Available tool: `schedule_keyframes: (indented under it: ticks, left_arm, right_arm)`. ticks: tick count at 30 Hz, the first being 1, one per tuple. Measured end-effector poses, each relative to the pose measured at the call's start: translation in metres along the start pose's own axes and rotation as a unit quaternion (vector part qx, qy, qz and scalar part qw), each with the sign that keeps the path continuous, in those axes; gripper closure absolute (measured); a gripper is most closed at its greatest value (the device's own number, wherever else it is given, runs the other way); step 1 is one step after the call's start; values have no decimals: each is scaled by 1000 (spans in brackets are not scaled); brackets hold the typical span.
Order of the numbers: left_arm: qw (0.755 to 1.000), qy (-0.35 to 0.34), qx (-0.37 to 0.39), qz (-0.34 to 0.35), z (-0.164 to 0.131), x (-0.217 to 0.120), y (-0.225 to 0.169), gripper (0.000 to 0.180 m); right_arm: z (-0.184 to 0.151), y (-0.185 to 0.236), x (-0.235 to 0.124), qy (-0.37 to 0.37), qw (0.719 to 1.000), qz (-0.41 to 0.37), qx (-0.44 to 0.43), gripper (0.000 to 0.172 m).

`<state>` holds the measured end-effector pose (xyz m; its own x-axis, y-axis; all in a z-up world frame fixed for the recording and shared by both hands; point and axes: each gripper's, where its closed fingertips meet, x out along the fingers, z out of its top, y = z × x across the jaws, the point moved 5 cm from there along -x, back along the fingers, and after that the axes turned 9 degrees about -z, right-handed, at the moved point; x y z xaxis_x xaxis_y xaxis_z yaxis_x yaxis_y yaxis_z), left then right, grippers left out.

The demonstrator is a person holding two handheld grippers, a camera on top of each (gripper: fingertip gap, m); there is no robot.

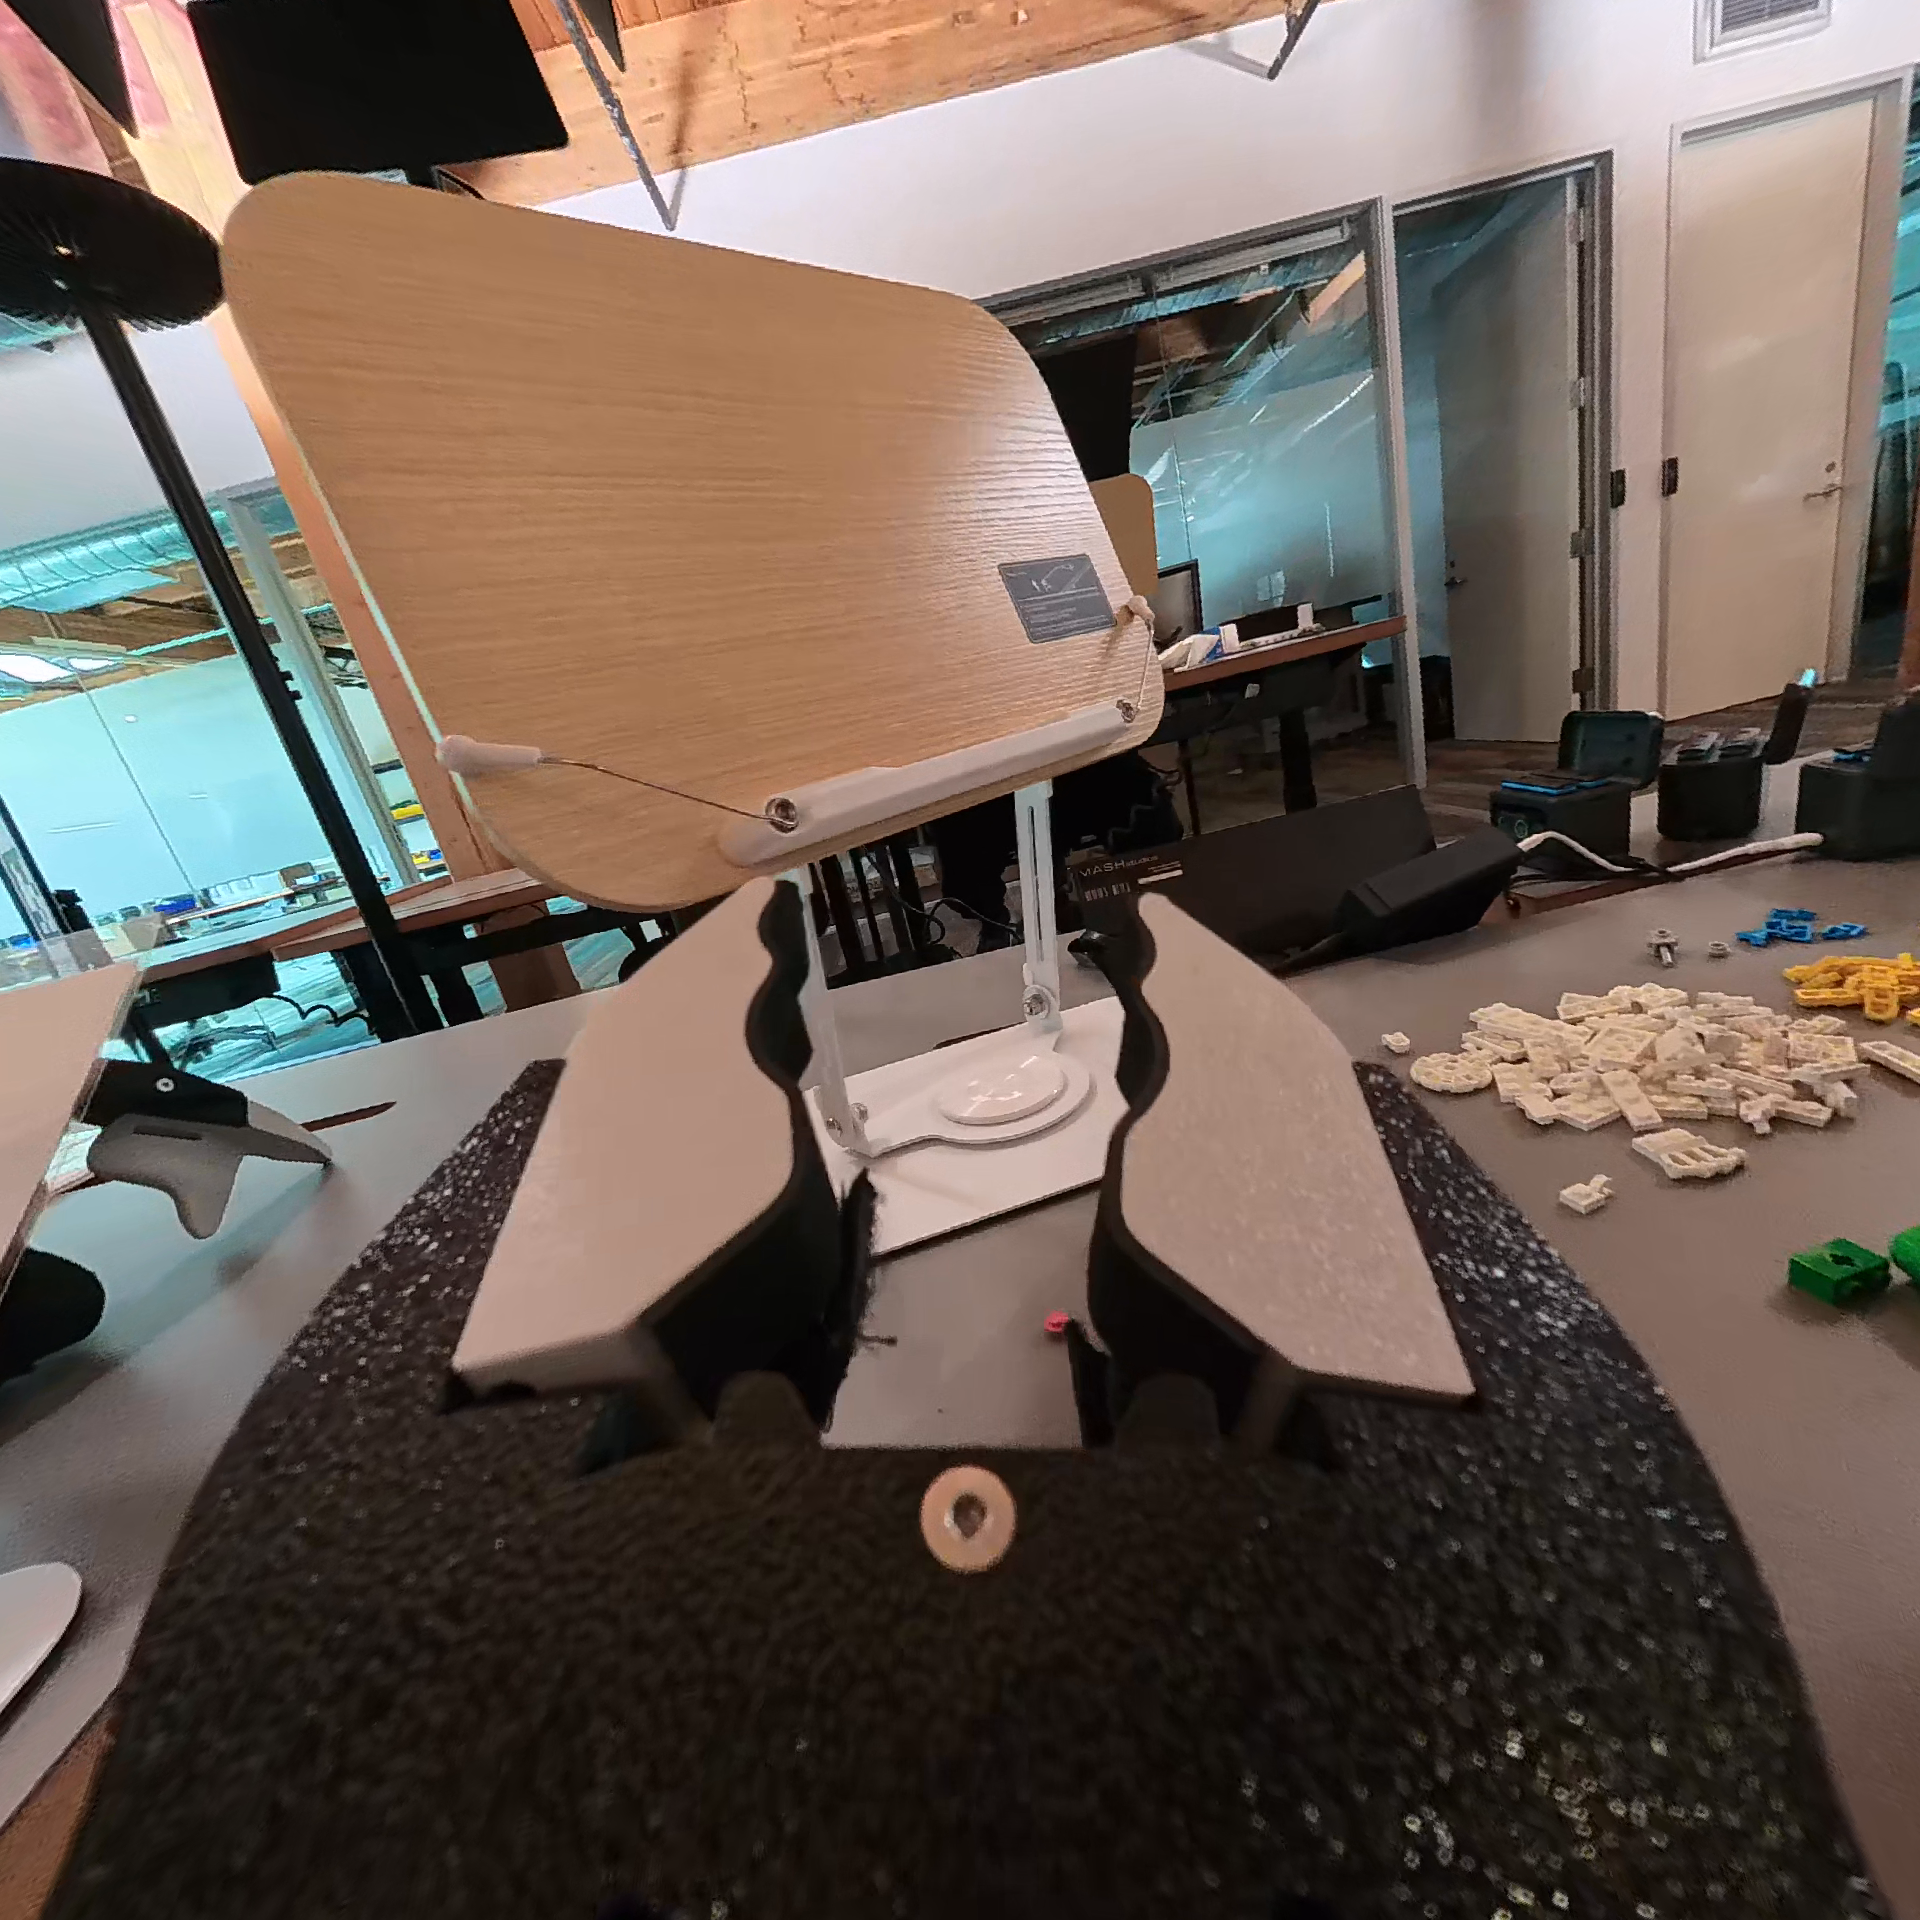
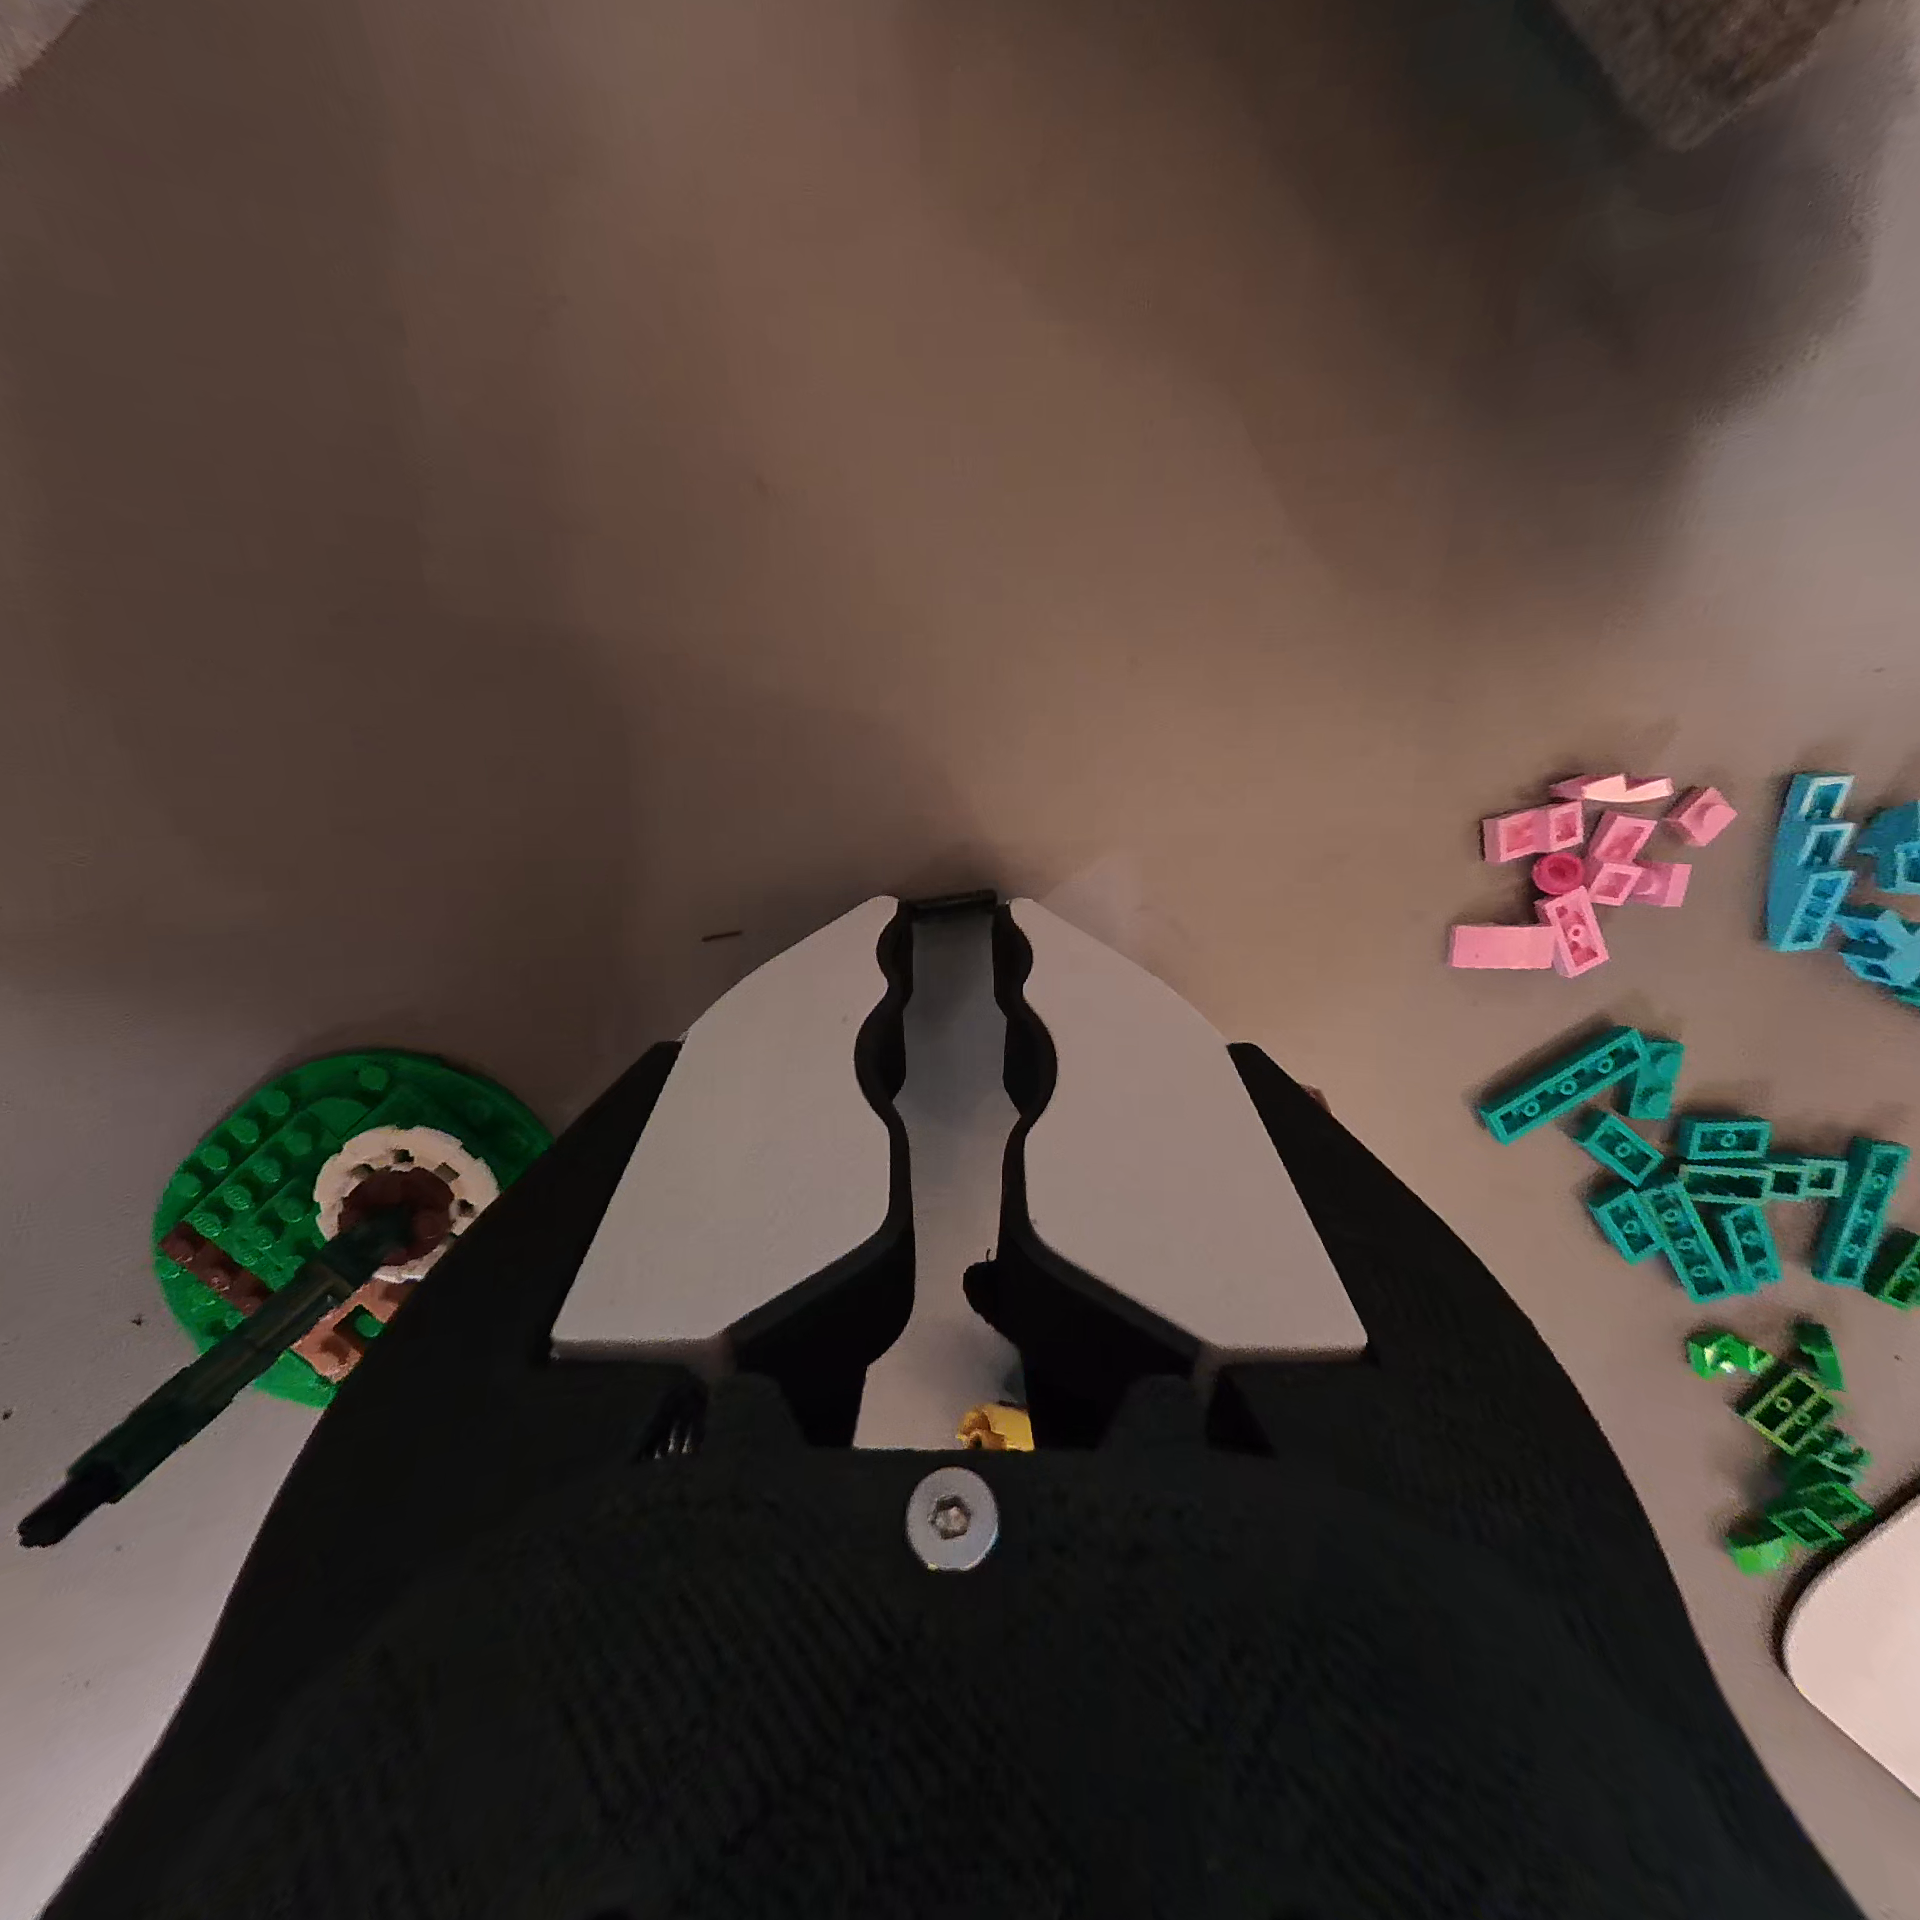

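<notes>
Left gripper (image 1: 951, 914) gapes bare before a wooden book stand (image 1: 665, 540); right gripper (image 2: 948, 906) pinches a small dark piece (image 2: 948, 902) over the table (image 2: 727, 520).

A book stand (image 1: 727, 582) is set on the table (image 1: 1558, 1299) at the far centre; brick piles (image 1: 1652, 1060) are scattered to its right.

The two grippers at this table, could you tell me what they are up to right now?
The left gripper is open and holds nothing, pointing at a wooden book stand on its white base, with white bricks to its right. The right gripper pinches a small dark piece at its fingertips above the table, between a round green brick build and pink bricks and teal bricks.
</notes>
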<state>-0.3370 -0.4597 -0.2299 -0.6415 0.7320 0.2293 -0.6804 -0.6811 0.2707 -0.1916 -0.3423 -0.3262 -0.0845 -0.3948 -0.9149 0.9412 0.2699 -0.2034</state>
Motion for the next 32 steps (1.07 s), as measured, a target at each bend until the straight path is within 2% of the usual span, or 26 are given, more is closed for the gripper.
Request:
schedule_keyframes:
  ticks: [5,6,10,14,19,21,23,25,27,29,30,32]
  left_arm:
    - [1000,5,9,-18,-1,2,-8,124]
    - [1000,8,9,-23,-2,3,-10,124]
    - [999,20,-1,-32,-2,8,-20,117]
    - [996,30,-41,-79,1,16,-46,112]
    - [988,64,-6,-137,-1,22,-74,115]
    - [966,124,-18,-226,-9,22,-90,122]
    - [937,216,-40,-273,-22,18,-95,121]
    - [908,282,-56,-306,-32,10,-99,134]
    - [887,325,-18,-329,-38,4,-103,148]
    - [875,339,57,-341,-39,2,-106,164]
    - [871,349,74,-338,-40,4,-106,168]
    - [859,384,55,-335,-43,9,-107,161]
  right_arm:
    - [-13,-16,-21,-3,998,-58,22,158]
    - [-19,-21,-32,-12,996,-82,42,172]
    - [-61,-31,-99,-21,973,-205,107,172]
    - [-114,-4,-158,-18,936,-293,195,172]
    - [-146,47,-180,-9,893,-354,276,172]
    - [-152,64,-177,-6,877,-381,293,171]
    - [-154,80,-173,-24,856,-407,318,171]
    - [-154,95,-166,-54,835,-425,345,170]
    - [-154,110,-159,-79,816,-443,363,170]
    - [-154,124,-153,-93,801,-458,374,170]
    - [-155,130,-151,-99,794,-465,379,169]
    - [-155,139,-149,-120,776,-481,391,169]
